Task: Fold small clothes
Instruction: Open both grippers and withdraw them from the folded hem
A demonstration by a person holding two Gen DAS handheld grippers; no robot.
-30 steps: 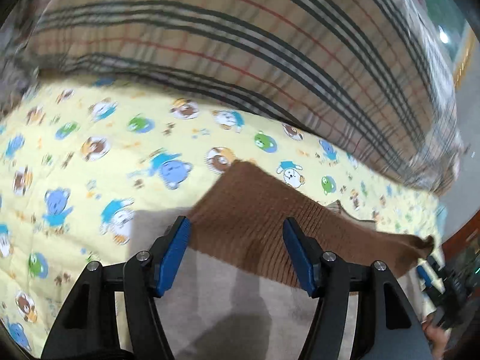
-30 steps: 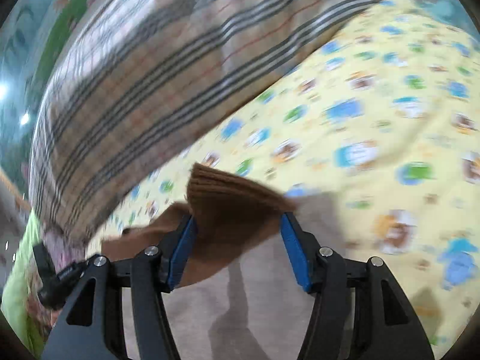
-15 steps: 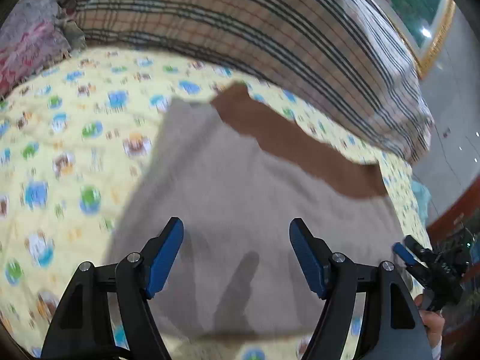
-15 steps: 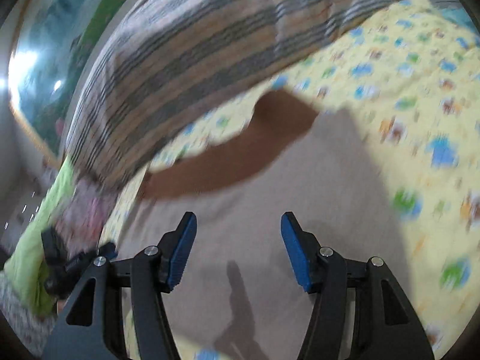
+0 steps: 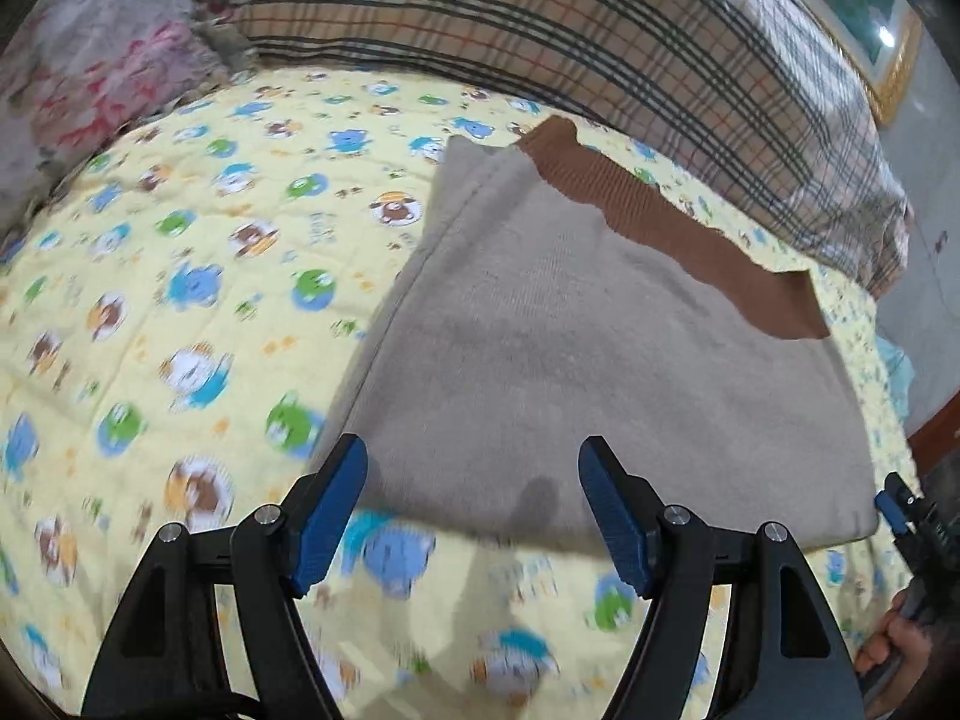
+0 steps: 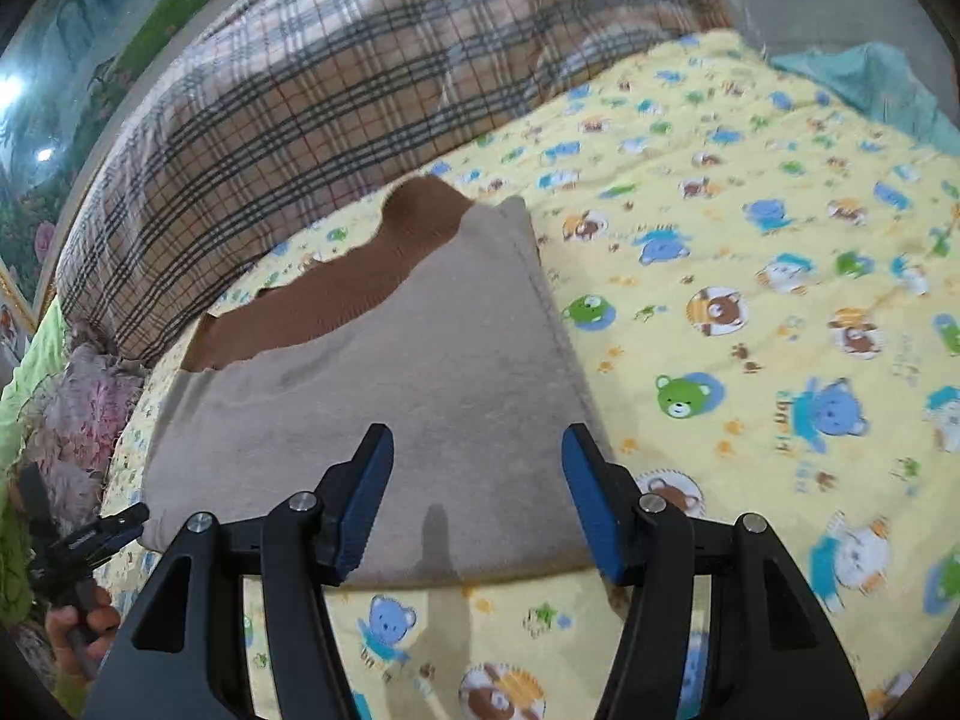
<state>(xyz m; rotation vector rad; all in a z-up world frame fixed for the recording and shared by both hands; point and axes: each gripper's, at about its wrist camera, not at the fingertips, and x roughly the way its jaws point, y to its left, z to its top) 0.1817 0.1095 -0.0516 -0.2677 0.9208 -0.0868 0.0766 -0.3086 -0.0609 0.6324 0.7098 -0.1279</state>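
A small grey-beige garment [image 5: 600, 360] with a brown ribbed band [image 5: 672, 222] along its far edge lies flat on the yellow cartoon-print quilt [image 5: 180, 300]. My left gripper [image 5: 474, 498] is open and empty, held above the garment's near left edge. My right gripper [image 6: 477, 492] is open and empty above the garment [image 6: 390, 396] near its right edge; the brown band [image 6: 336, 288] lies beyond. The right gripper shows at the far right of the left wrist view [image 5: 900, 510], and the left gripper at the far left of the right wrist view [image 6: 90, 540].
A plaid blanket [image 5: 600, 48] is heaped along the far side of the bed, also in the right wrist view [image 6: 300, 96]. A pink fuzzy blanket [image 5: 102, 60] lies at the far left. A teal cloth [image 6: 864, 84] lies at the bed's far right corner.
Both grippers have pulled back and up from the brown band toward the garment's near edge. The garment now lies spread flat with nothing held.
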